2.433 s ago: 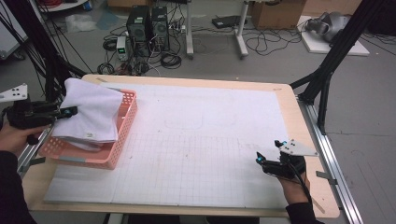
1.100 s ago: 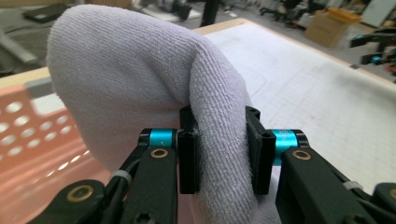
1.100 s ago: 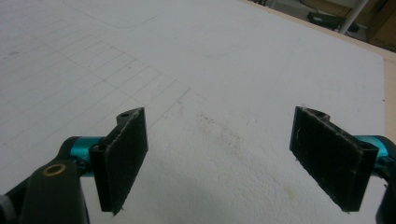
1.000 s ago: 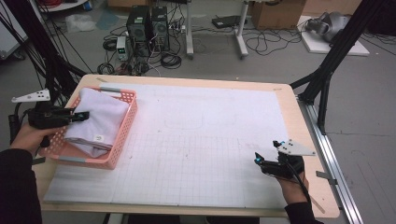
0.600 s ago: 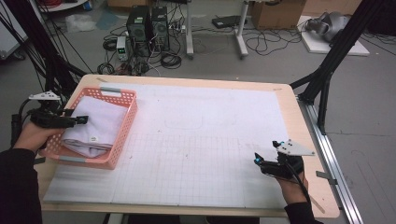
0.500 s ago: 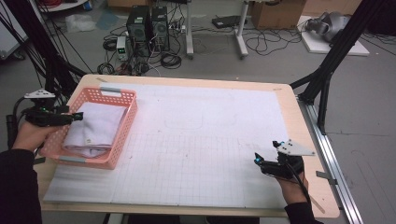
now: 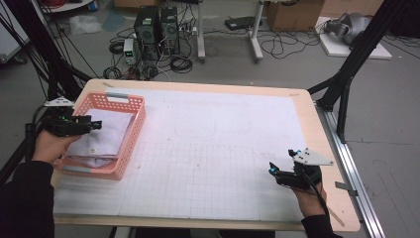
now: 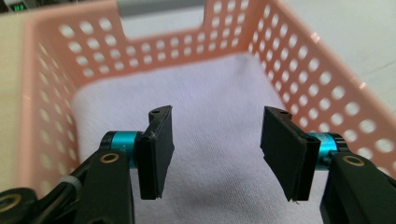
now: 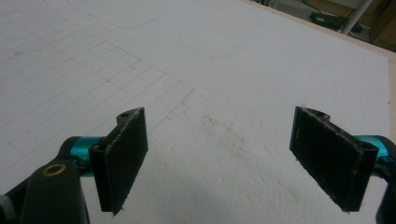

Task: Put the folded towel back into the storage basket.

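Hovering over the pink basket (image 7: 132, 130) at the table's left end, the left gripper (image 8: 215, 156) has its two black jaws apart with nothing between them; they have just been closing from a wider gap, and the folded white towel (image 8: 224, 126) lies loose beneath them, inside the basket. In the high view the same gripper (image 7: 98, 125) sits above the towel (image 7: 101, 141), roughly over the basket's left rim.

The likeliest slip from here, as I judge it, is a jaw catching the soft cloth as the hand draws away, dragging a fold up and over the rim. The towel looks thick, napped and limp, so it would follow any snag readily. A second risk is the gripper body knocking the basket wall: the basket is light moulded plastic, its sides pierced with rows of round holes, and it could skid on the smooth mat.

The table (image 7: 307, 106) is pale wood under a white sheet ruled with a fine grid. The right gripper (image 7: 272, 167) rests near the front right corner, well apart from the basket, with its jaws set wide and empty over a faintly stained patch of the sheet (image 9: 224, 135).
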`<control>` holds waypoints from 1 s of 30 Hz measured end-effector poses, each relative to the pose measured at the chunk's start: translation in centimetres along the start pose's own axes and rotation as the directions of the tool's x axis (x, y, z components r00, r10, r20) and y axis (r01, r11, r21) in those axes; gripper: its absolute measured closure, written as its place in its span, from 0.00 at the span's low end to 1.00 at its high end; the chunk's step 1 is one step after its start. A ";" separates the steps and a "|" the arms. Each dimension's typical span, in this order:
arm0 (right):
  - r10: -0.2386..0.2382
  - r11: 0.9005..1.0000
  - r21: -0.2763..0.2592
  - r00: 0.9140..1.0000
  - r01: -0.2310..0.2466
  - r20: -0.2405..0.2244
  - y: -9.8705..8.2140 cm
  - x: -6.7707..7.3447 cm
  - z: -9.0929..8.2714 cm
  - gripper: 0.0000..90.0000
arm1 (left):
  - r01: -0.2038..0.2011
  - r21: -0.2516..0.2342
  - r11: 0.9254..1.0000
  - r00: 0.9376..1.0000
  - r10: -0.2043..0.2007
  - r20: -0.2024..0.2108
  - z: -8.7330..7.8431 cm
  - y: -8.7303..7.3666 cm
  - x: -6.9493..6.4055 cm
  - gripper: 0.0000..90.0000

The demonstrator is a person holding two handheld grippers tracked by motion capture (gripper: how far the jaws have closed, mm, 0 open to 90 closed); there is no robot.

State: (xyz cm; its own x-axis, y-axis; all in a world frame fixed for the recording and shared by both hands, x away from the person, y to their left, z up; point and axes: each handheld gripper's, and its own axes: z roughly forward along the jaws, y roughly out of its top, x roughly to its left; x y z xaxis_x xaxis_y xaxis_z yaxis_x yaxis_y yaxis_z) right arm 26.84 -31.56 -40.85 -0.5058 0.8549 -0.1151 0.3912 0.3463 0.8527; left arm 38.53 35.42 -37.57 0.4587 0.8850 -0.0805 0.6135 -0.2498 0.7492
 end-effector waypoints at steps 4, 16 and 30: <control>-0.003 1.000 -0.004 1.000 0.003 -0.002 0.0 0.0 -0.1 0.20 | -0.021 0.121 0.992 0.998 0.027 -0.048 1.8 -0.4 -0.6 0.50; 0.006 1.000 -0.020 1.000 -0.006 -0.001 0.1 -0.2 -0.3 0.20 | 0.070 -0.226 0.972 0.998 -0.069 0.014 -0.8 -0.8 -1.4 0.31; 0.017 0.999 -0.031 1.000 -0.017 -0.001 0.1 -0.4 -0.4 0.20 | 0.030 -0.563 0.826 0.987 0.064 0.146 -2.3 -0.4 -9.8 0.18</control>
State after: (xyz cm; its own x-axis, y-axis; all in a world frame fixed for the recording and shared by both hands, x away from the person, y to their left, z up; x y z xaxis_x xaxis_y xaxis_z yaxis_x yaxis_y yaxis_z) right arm 26.78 -32.03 -40.53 -0.4998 0.8603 -0.1004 0.3760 0.3199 0.8697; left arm 32.32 27.73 -35.54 0.5864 0.7999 -0.1275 0.1581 0.0414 0.9866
